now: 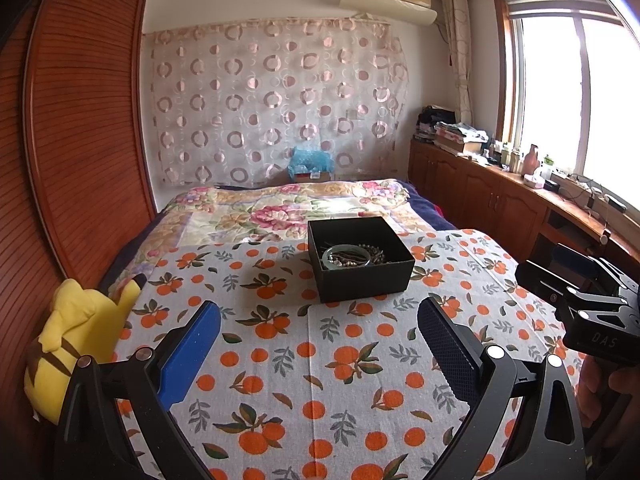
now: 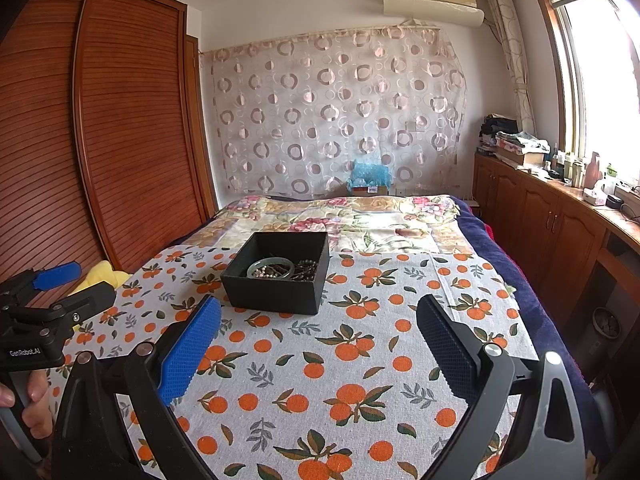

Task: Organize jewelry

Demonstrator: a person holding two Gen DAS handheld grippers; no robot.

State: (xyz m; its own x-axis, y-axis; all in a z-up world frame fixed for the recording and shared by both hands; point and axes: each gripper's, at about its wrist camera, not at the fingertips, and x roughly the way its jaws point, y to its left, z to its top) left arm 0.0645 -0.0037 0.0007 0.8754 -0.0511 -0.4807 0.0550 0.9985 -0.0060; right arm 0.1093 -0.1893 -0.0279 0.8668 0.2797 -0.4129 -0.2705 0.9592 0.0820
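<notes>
Black box [image 1: 360, 264] of jewelry [image 1: 352, 258] rested on orange-print cloth [image 1: 320, 360], left gripper [image 1: 319, 312] and right gripper [image 2: 319, 312] both released, jaws spread, holding nothing.

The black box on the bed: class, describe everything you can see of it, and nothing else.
The black box is square, open-topped and matte, cardboard by its look, with no lid in view. It sits flat and upright on the orange-print cloth spread over the bed. Inside lie a pale green bangle, a tangle of dark beaded strands and some lighter beads. Both tongs are open and well short of it; nothing but the cloth touches it.
</notes>
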